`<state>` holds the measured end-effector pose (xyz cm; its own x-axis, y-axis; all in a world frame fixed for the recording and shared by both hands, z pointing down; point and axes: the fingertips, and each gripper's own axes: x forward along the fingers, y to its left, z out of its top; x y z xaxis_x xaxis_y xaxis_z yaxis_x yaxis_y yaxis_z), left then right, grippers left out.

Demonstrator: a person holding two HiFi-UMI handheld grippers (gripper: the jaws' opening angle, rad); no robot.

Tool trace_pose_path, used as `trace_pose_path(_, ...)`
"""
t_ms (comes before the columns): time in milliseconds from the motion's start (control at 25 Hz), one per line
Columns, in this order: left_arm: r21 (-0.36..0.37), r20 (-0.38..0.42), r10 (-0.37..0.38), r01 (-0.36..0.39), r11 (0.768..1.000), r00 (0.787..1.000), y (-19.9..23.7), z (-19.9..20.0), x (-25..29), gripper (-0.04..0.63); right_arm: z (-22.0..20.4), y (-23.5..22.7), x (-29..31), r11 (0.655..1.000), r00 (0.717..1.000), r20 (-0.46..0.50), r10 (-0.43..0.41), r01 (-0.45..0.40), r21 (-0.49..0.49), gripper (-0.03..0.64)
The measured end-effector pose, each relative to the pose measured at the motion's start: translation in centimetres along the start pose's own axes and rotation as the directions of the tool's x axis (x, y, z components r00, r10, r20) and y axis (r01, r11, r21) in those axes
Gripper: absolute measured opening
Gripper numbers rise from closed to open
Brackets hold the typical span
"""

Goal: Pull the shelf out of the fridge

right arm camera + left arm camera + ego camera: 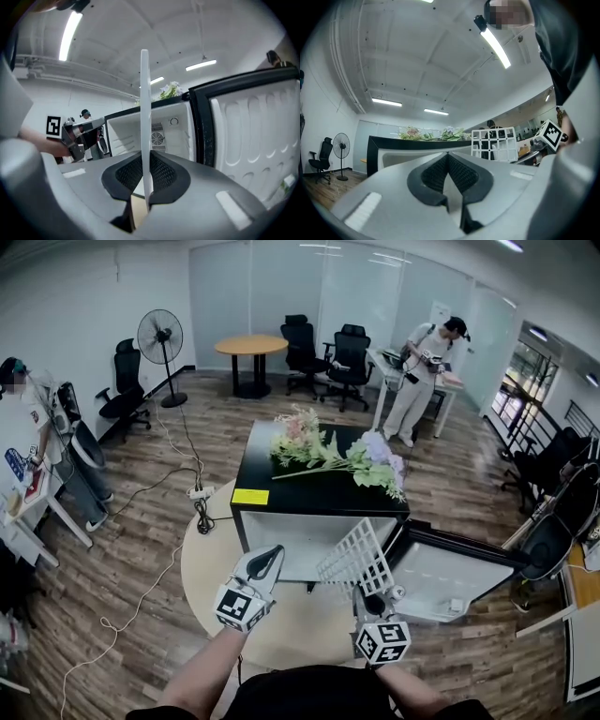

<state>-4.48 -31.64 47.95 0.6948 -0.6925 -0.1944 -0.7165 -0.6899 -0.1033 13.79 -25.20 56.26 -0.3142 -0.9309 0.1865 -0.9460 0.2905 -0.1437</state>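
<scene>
Right gripper [146, 183] was clamped on the white wire-grid shelf [356, 557], lower centre, outside the black mini fridge [258, 460]. Left gripper [268, 559] was pinched closed, empty. Best bet: firm grip, avoid the door.

No words, brand names or numbers can be read in any view. In the head view, a yellow label [250, 496] sits at the front left corner of the black fridge top [281, 474], left of centre in the frame, and any print on it is too small to make out. Two marker cubes, one at the lower centre [242, 607] and one to its right [382, 641], carry black-and-white square patterns, not letters or digits.
</scene>
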Motion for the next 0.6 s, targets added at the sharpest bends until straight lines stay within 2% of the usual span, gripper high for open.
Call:
trace_pose_path(120, 0.007, -0.009, -0.002, 0.002, 1.0, 1.0, 0.1, 0.0, 0.2, 0.0, 1.0, 0.1, -0.5, 0.993, 0.999, 0.04, -0.005, 0.009, -0.12, 0.032)
trace_pose_path(320, 0.005, -0.023, 0.01, -0.01, 1.0, 1.0, 0.7, -0.8, 0.2, 0.0, 2.4, -0.6, -0.8, 0.969, 0.996, 0.087, -0.027, 0.048, -0.242, 0.032)
trace_pose_path(480, 0.018, -0.042, 0.007, -0.007, 1.0, 0.999, 0.9, -1.6, 0.3, 0.0, 3.3, -1.4, -1.1, 0.956, 0.991, 0.123, -0.044, 0.077, -0.284, 0.032)
trace_pose_path(600, 0.021, -0.05, 0.006, -0.005, 1.0, 0.999, 1.1, -1.8, 0.4, 0.0, 3.5, -2.1, -1.2, 0.957, 0.989, 0.138, -0.062, 0.098, -0.273, 0.032)
